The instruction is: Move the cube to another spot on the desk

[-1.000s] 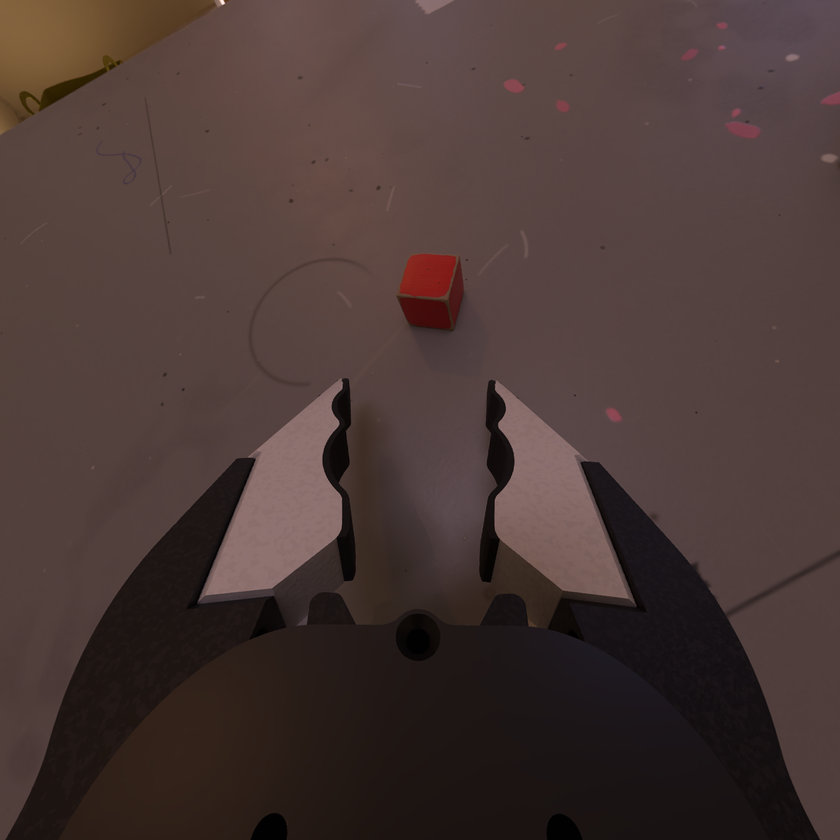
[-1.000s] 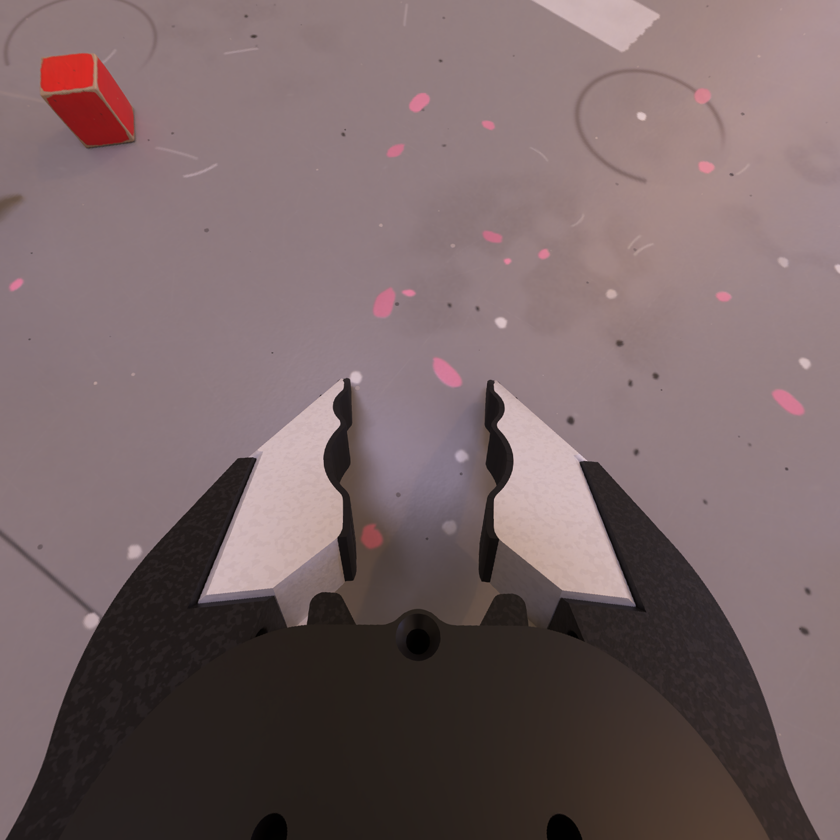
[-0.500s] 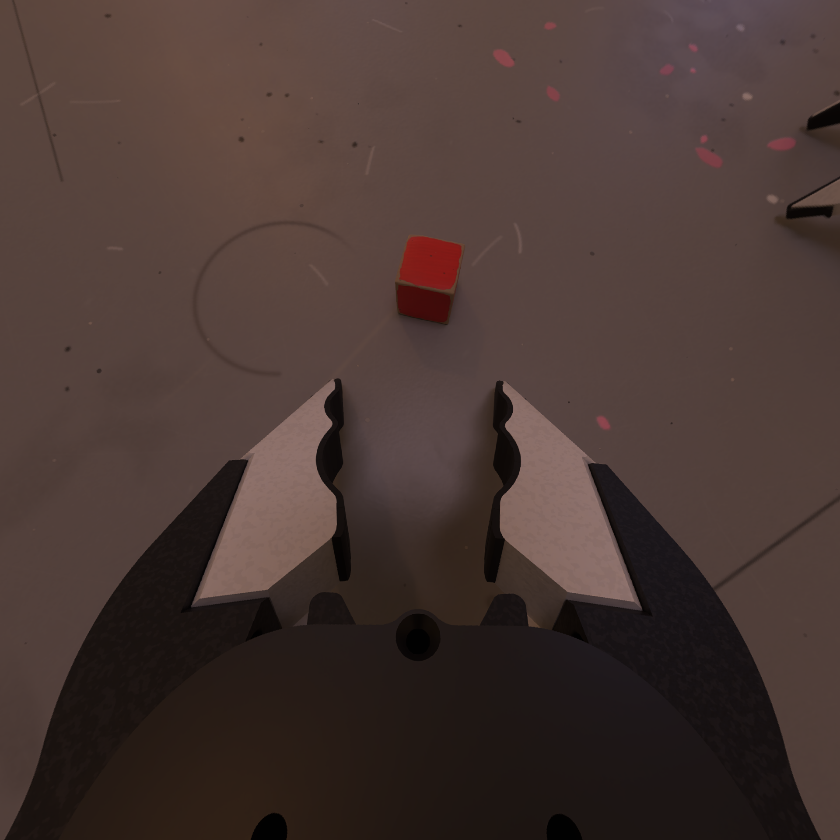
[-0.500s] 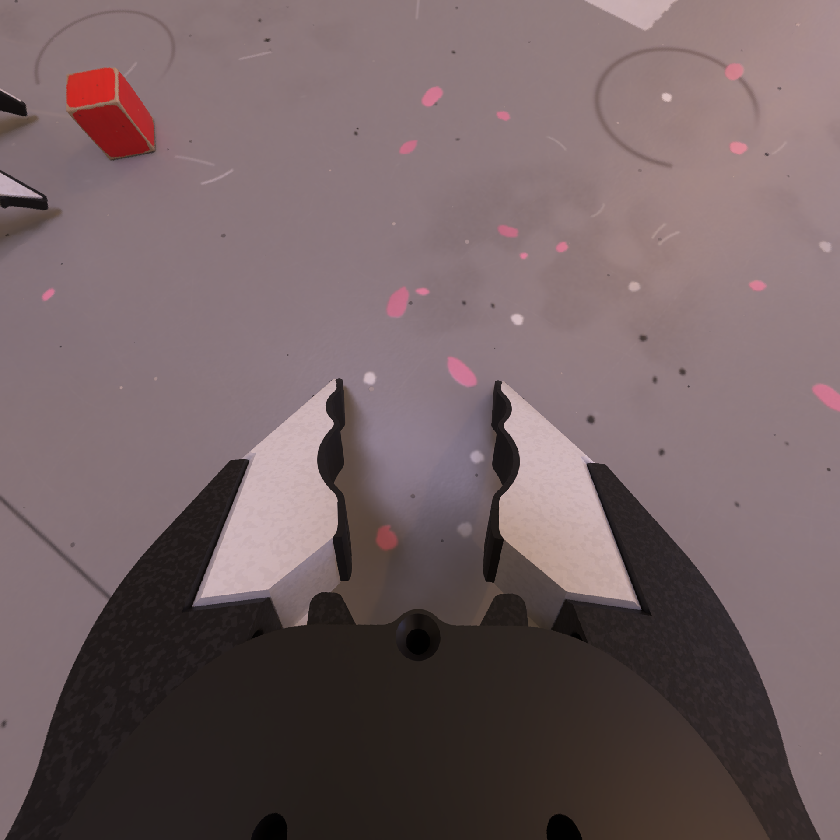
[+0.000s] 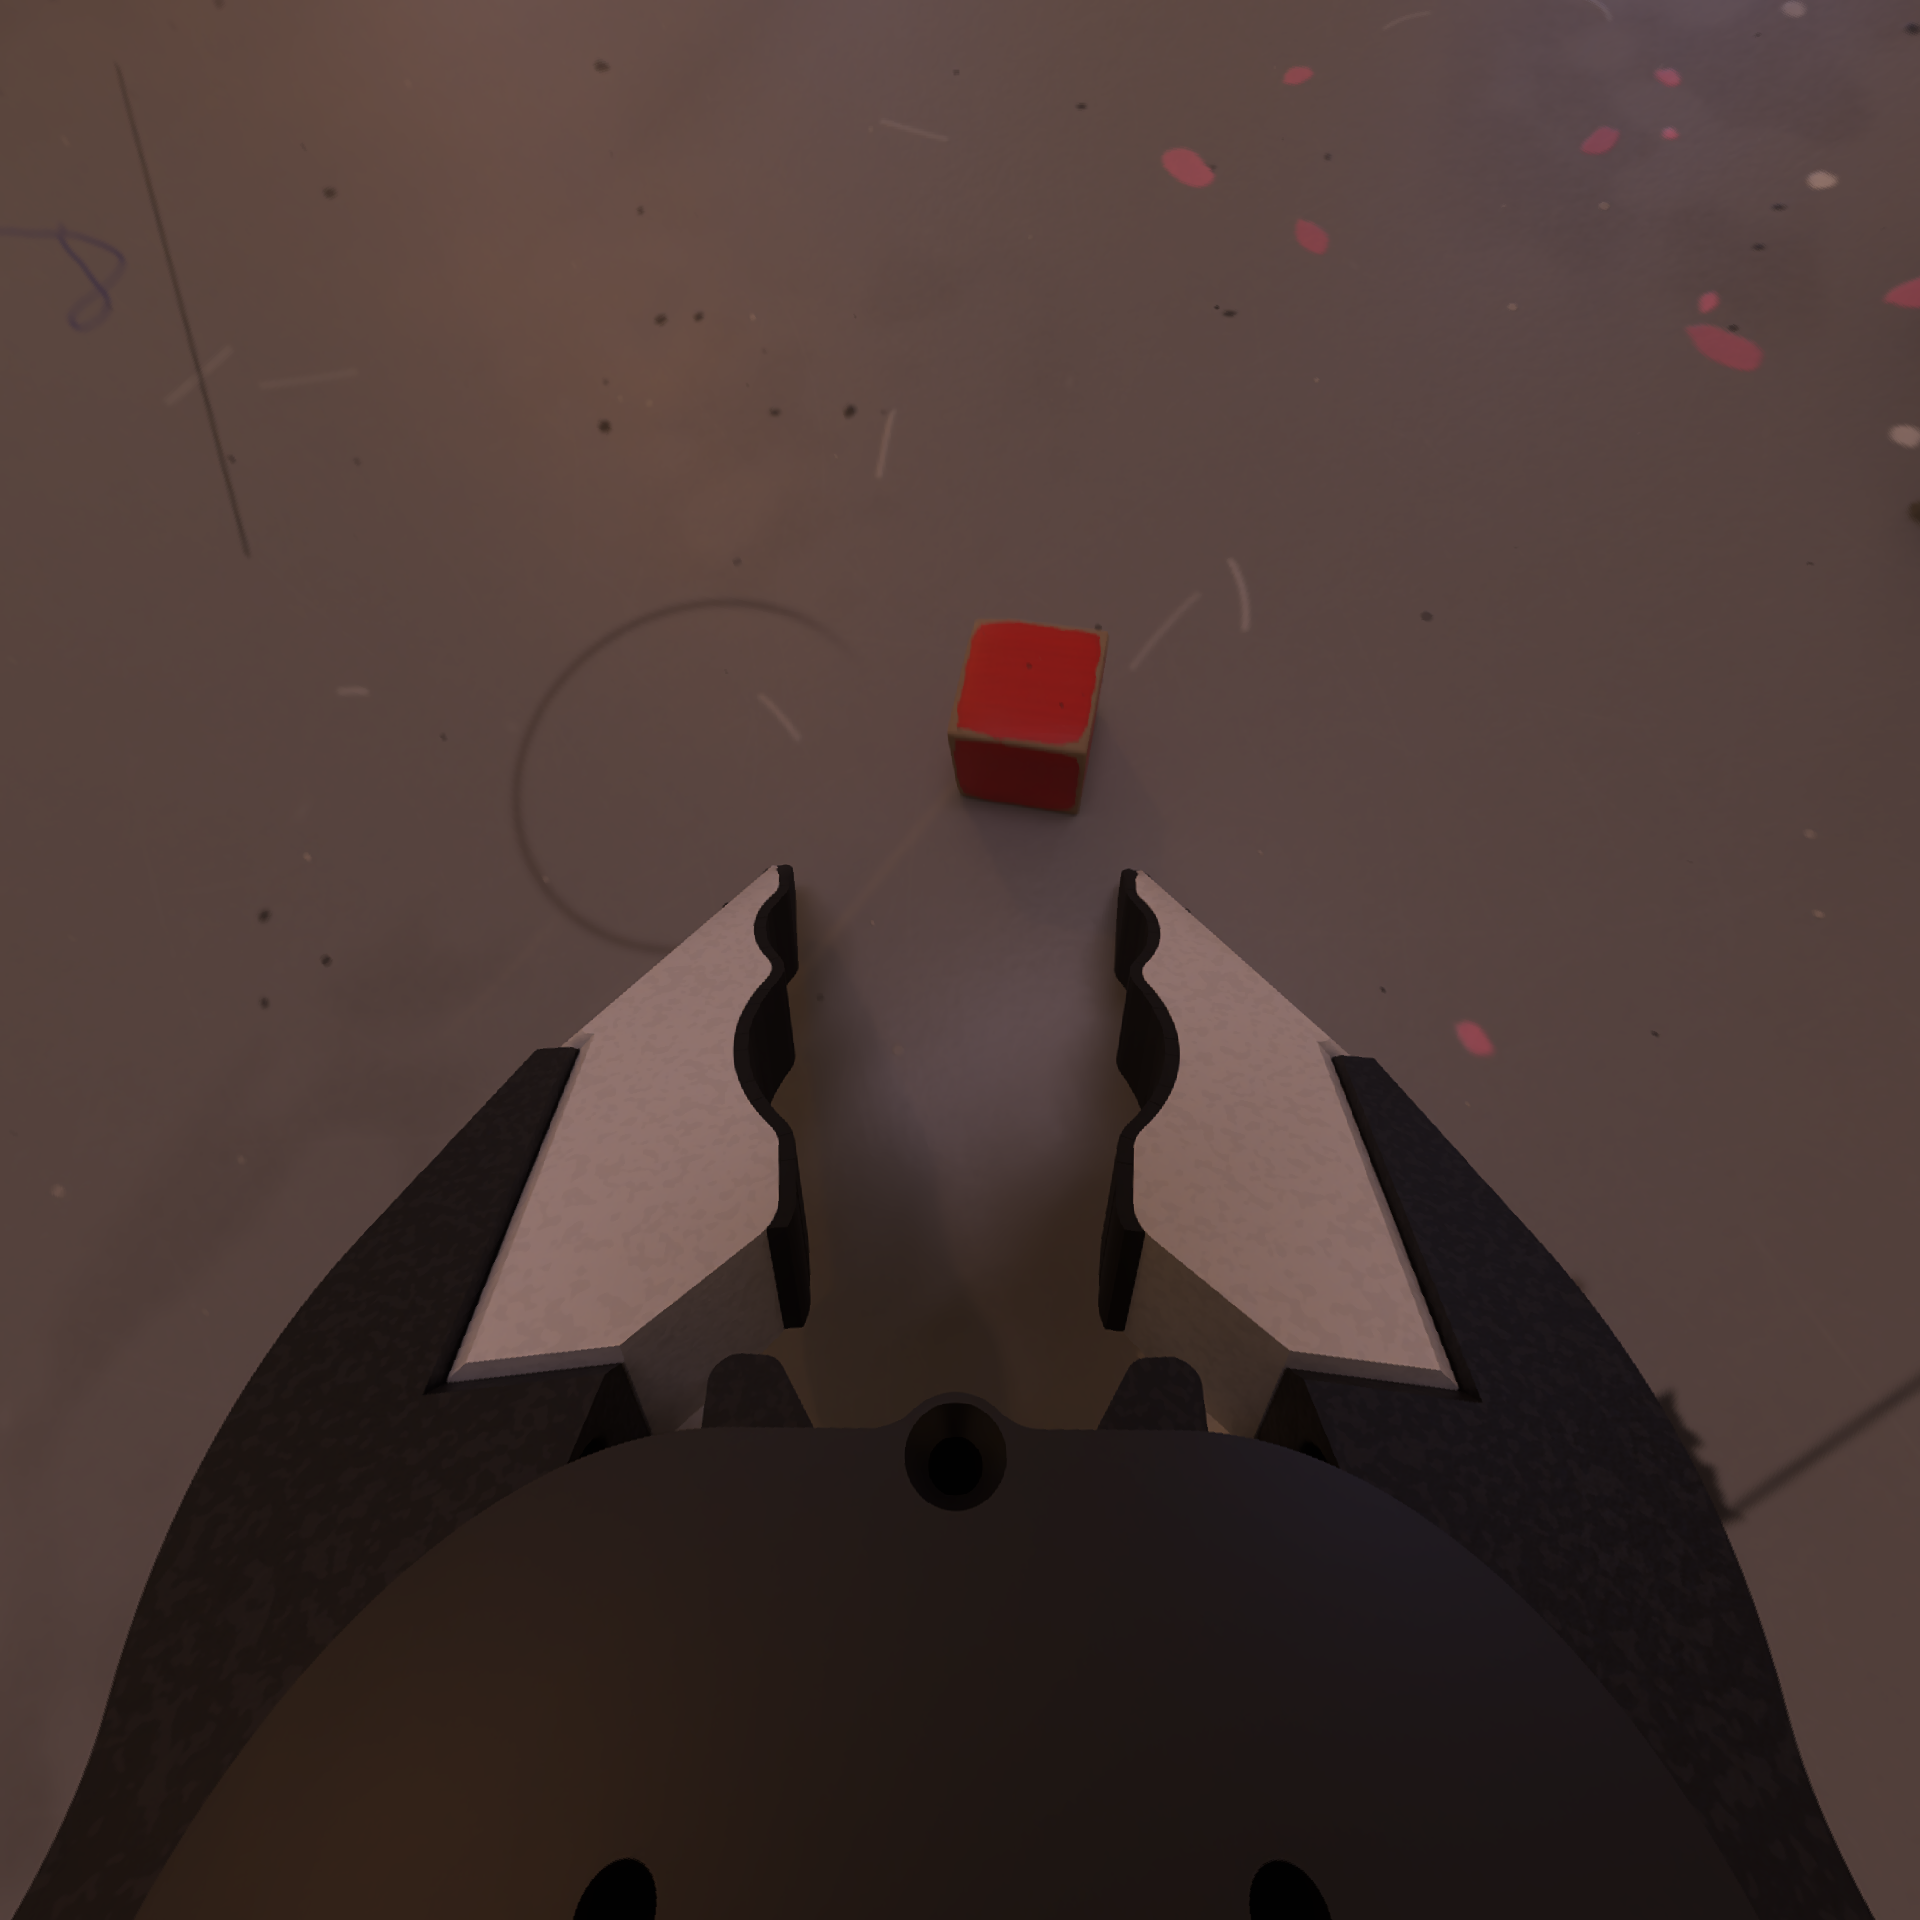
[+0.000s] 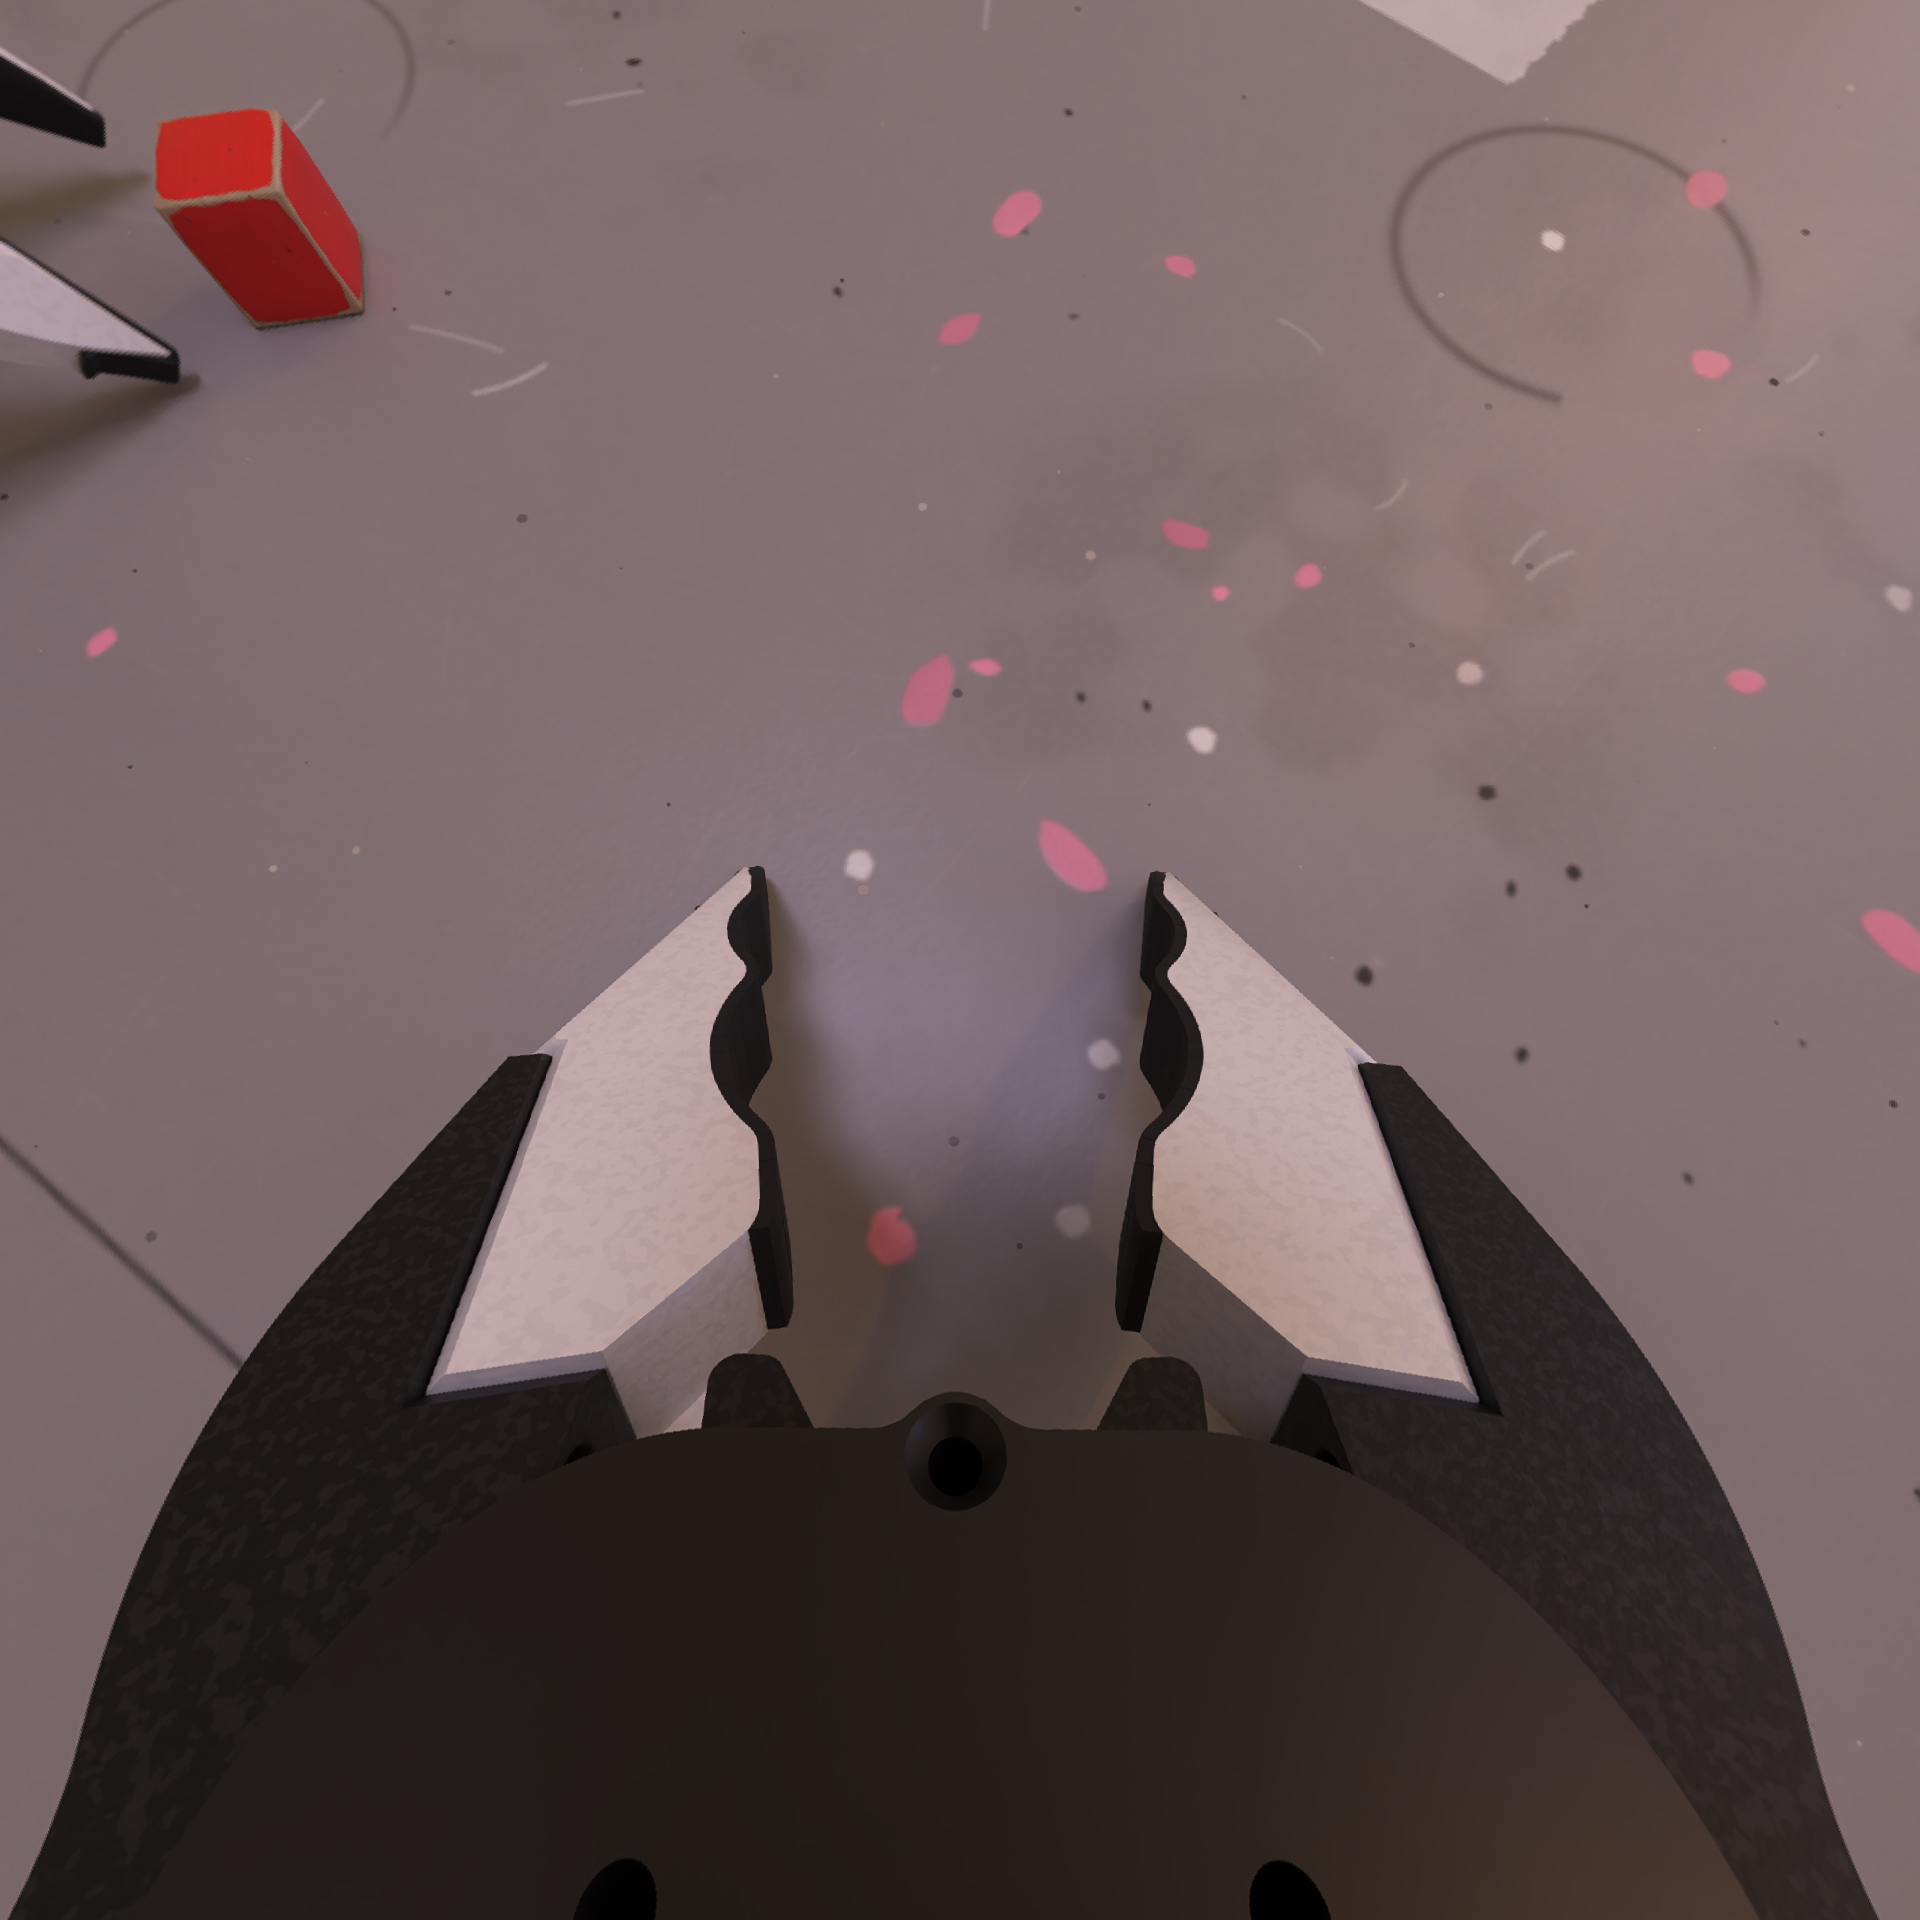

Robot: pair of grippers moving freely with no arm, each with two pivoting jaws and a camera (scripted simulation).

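Note:
A small red cube (image 5: 1027, 714) with tan edges rests on the grey desk (image 5: 1455, 727). My left gripper (image 5: 954, 883) is open and empty, its tips just short of the cube and slightly left of it. The cube also shows in the right wrist view (image 6: 260, 213) at the upper left, with the left gripper's fingertips (image 6: 125, 358) beside it on its left. My right gripper (image 6: 954, 883) is open and empty, over bare desk far from the cube.
The desk is stained with pink and white flecks (image 6: 927, 689) and dark specks. A faint ring mark (image 5: 644, 774) lies left of the cube and another ring mark (image 6: 1574, 260) at the right wrist view's upper right. A pale paper strip (image 6: 1496, 31) lies at the top edge.
My left gripper has turned to face the cube's near side squarely and stays close to it. My right gripper has opened a little wider; the left fingertips have come into its view.

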